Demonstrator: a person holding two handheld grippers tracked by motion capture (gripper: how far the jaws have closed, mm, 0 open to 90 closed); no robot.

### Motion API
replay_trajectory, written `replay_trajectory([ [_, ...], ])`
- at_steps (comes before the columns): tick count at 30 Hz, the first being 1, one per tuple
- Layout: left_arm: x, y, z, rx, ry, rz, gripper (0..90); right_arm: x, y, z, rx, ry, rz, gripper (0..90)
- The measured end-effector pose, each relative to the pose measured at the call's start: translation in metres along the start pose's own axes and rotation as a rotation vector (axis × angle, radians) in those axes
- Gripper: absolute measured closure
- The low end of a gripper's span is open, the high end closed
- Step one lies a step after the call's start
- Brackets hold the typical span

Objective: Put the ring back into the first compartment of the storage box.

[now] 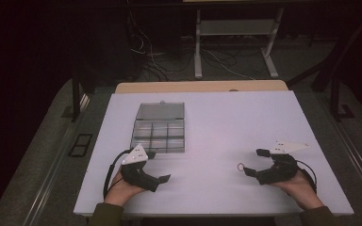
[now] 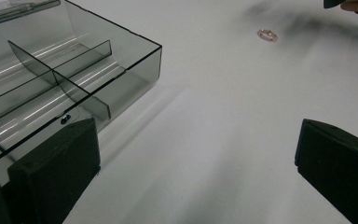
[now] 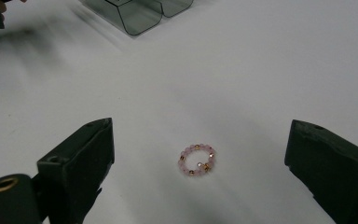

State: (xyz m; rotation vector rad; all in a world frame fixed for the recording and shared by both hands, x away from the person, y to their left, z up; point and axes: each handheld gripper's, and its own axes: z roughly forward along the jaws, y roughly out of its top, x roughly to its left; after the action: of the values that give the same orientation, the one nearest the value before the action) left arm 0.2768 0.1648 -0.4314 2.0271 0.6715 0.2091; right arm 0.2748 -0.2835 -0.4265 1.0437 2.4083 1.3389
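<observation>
We've got the bead ring (image 3: pixel 197 160) flat on the white table (image 1: pixel 226 122), dead ahead of the right gripper (image 3: pixel 200 154), centred between its jaws, which stand wide apart with nothing held. The left gripper (image 1: pixel 155 165) is well off, jaws also apart and empty, beside the smoky divided box (image 1: pixel 159 128). So the right is the nearer one. The ring is round, no long axis: pink beads, a few gold ones, probably elastic-strung.

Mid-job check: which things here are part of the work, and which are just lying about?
In the job:
bead ring, between the open jaws of the right gripper
compartment box, lid open
left gripper, open beside the box

Lying about:
cables on the floor
desk frame behind the table
</observation>
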Motion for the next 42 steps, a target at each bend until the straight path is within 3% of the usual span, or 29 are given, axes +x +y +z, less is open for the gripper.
replay_trajectory([
  [40, 0.0, 0.0, 0.0, -0.002, 0.0, 0.002, 0.0, -0.008, 0.017, 0.019, -0.009, 0.015, 0.005, 8.7],
  [42, 0.0, 0.0, 0.0, -0.001, -0.001, 0.002, 0.0, -0.009, 0.017, 0.019, -0.007, 0.02, 0.0, 19.3],
])
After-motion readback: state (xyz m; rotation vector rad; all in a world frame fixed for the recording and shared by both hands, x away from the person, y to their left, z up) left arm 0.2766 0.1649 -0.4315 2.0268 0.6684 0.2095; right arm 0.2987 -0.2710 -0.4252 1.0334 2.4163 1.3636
